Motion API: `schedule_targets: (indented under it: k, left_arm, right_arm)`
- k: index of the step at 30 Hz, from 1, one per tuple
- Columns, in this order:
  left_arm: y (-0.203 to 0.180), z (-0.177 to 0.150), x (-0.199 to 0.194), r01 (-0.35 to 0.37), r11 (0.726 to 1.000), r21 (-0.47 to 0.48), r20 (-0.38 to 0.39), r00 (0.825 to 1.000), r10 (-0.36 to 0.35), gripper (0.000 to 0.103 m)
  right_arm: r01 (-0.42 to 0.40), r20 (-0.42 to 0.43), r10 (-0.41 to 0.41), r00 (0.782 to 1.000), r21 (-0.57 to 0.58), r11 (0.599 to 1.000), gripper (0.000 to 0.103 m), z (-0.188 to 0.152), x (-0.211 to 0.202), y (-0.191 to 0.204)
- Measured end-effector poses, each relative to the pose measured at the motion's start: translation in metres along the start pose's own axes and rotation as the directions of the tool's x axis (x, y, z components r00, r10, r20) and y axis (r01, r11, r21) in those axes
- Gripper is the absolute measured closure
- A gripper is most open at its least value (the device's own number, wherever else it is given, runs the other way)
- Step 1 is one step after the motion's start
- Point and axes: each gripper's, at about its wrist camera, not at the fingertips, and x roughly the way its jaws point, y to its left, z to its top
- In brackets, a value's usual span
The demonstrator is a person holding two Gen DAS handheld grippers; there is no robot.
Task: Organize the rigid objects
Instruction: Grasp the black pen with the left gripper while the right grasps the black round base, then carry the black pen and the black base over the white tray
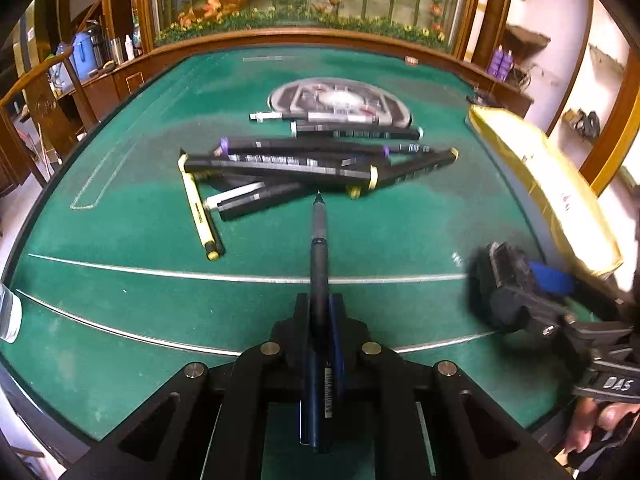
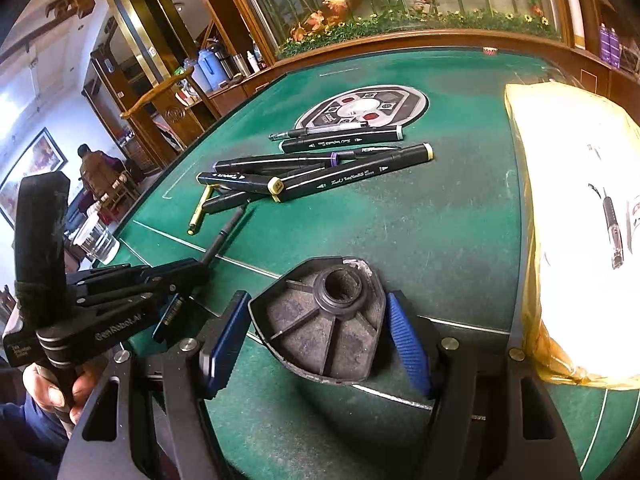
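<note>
A slim dark pen point(image 1: 319, 256) is being clamped lengthwise between the closed fingers of the left gripper point(image 1: 319, 316), its tip pointing far across the green felt table point(image 1: 400, 232) toward the pile of black markers point(image 1: 312, 160). A black ribbed plastic holder point(image 2: 320, 320), lying on its side, is being squeezed between the blue pads of the right gripper point(image 2: 320, 340), near the yellow-wrapped parcel point(image 2: 576, 200) on the right.
</note>
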Motion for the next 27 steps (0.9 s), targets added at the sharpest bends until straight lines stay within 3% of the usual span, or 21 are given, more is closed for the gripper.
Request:
schedule_targets:
  k: [10, 14, 21, 27]
  left_arm:
    - [-0.013, 0.009, -0.021, 0.049, 0.999, 0.018, 0.056, 0.997, -0.05, 0.094]
    - [-0.017, 0.013, -0.025, 0.068, 0.997, 0.022, 0.063, 0.996, -0.069, 0.094]
    - [-0.038, 0.022, -0.027, 0.135, 0.99, 0.045, 0.044, 0.99, -0.137, 0.095]
    - [-0.08, 0.031, -0.035, 0.193, 0.973, 0.123, 0.06, 0.978, -0.201, 0.095]
  right_arm:
    - [-0.016, 0.02, 0.016, 1.0, 0.011, 1.0, 0.035, -0.003, -0.004, -0.004]
    - [0.025, 0.032, -0.024, 0.999, -0.009, 1.0, 0.035, -0.004, -0.009, -0.002]
    - [0.024, 0.119, -0.027, 0.992, 0.027, 0.999, 0.035, 0.006, -0.047, -0.014]
    - [0.052, 0.18, -0.077, 0.981, 0.143, 0.988, 0.035, 0.01, -0.08, -0.056]
